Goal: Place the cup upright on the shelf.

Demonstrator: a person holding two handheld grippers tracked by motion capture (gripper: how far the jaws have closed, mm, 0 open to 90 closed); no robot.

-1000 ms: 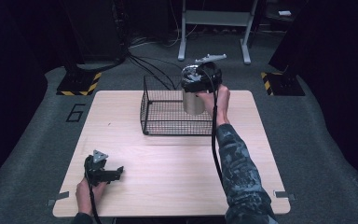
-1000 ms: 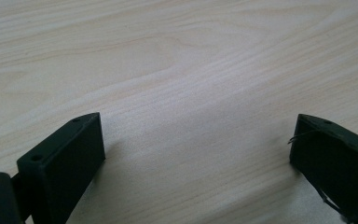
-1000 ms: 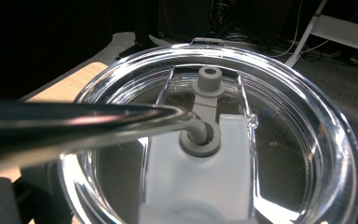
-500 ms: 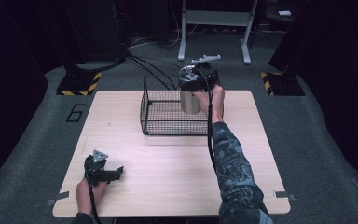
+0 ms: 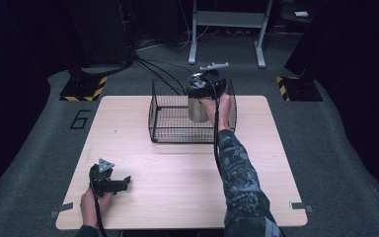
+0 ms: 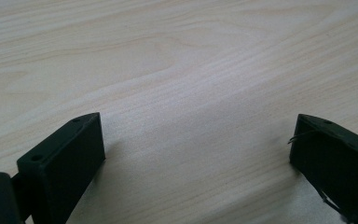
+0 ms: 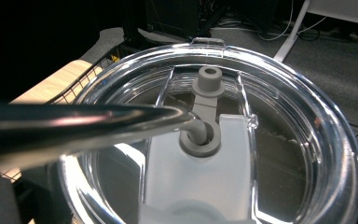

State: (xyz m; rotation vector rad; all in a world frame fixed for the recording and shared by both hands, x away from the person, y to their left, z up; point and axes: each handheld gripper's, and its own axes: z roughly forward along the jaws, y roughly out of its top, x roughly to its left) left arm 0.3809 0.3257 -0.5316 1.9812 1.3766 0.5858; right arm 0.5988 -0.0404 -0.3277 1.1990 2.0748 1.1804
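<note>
The right gripper (image 5: 205, 89) is holding a steel tumbler (image 5: 197, 107) over the right side of the wire basket (image 5: 170, 126), which is sitting at the far middle of the desk (image 5: 177, 173); the tumbler's lower part is appearing inside the basket's walls, though whether its base is touching the mesh floor I cannot tell. In the right gripper view the clear lid (image 7: 279, 107) and a metal straw (image 7: 74, 126) running into its grey grommet (image 7: 200, 140) are crowding the lens, so the fingers are hidden and their state cannot be told, though the tumbler is evidently being carried. The step looks like lowering it into the basket: it is best kept upright, clear of the right wall, and let go only once the base is resting flat, since the straw could catch the rim. The left gripper (image 5: 113, 183) is resting on the near left desk, fingers (image 6: 65, 154) wide apart and empty.
</note>
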